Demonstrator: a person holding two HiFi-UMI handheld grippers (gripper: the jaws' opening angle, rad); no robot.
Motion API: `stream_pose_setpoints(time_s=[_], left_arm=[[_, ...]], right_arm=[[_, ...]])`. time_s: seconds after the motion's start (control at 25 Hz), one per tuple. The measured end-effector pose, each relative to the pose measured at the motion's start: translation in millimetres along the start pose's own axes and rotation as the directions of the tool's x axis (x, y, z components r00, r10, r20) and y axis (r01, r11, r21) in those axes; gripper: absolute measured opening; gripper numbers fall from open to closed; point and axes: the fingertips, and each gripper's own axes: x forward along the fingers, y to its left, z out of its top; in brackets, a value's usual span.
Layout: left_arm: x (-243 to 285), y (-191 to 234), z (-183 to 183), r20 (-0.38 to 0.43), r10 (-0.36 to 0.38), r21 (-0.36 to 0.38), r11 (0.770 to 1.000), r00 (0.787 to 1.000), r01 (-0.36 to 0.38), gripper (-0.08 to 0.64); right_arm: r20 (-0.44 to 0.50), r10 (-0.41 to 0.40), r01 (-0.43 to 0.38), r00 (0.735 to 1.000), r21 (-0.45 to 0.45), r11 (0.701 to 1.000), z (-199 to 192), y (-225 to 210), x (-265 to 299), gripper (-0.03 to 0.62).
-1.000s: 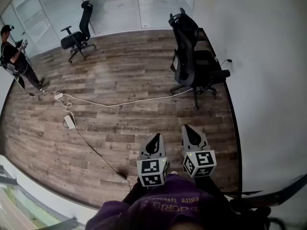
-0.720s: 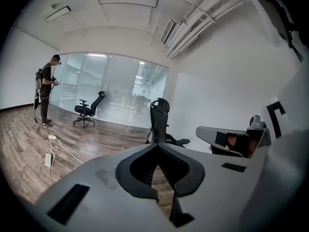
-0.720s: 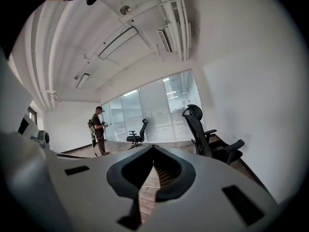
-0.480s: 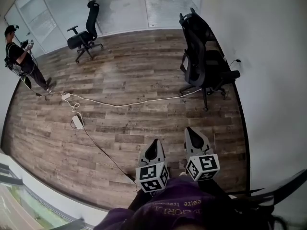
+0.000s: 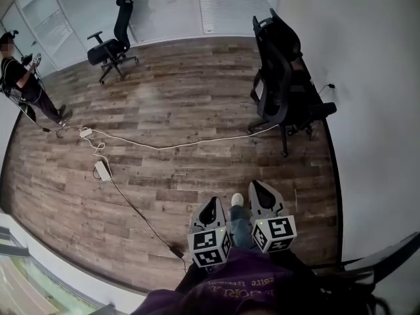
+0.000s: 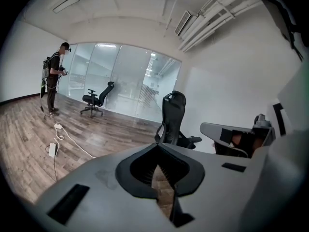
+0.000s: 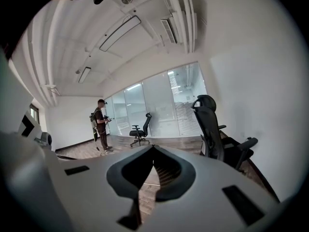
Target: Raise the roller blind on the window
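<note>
Roller blind: no view shows it. The closest candidate is the pale-framed window with greenery behind it [image 5: 18, 271], at the lower left of the head view, beside you rather than ahead. Whether the blind hangs there cannot be told.
Left tongs [image 5: 211, 205]: pressed fully together with nothing between them. They are carried low against your purple top [image 5: 230, 287] and point out over the floor.
Right tongs [image 5: 260, 190]: also closed and empty, riding just beside the left pair at the same height.
Why held so: this looks like a carrying posture, not a reach. Closed tongs kept close to the body suit crossing a room, and the task itself appears not yet begun.
Your foot: a white shoe [image 5: 237, 199] shows ahead between the two grippers, which suggests you are walking.
Floor: brown wood-plank floor [image 5: 164, 97], crossed by a long white cable [image 5: 170, 143] that runs to a white power block [image 5: 102, 170]. Both lie near your path and could trip you.
Chairs: a tall black mesh office chair [image 5: 279, 77] stands by the white wall at your right. A second black swivel chair [image 5: 111, 41] stands by the frosted glass partition [image 5: 164, 8].
Bystander: a person in dark clothes [image 5: 23, 84] stands far left, well apart.
</note>
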Motion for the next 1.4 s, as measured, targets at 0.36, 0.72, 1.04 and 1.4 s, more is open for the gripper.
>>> stream_pose_setpoints(time_s=[0.36,0.72,1.04,1.4], left_arm=[[149.3,11.7,107.0,0.051,0.009,0.003,1.0,0.999,-0.009,0.0],[250.8,11.6,158.2,0.02,-0.016,-0.01,1.0,1.0,0.016,0.0],[343.8,65.0,216.1,0.038,-0.019,0.008,1.0,0.999,0.019,0.0],[465.7,168.5,338.3,0.093,-0.032,0.022,0.999,0.995,0.03,0.0]], right_arm=[[0.019,0.085,-0.083,0.996,-0.099,0.992,77.6,-60.0,150.7,-0.002],[0.016,0.095,-0.092,0.995,-0.141,0.986,112.7,-110.3,249.0,-0.002],[0.025,0.082,-0.079,0.996,-0.115,0.99,136.9,-121.1,364.8,-0.002],[0.076,0.065,-0.052,0.995,-0.158,0.986,207.3,-111.8,542.9,-0.002]])
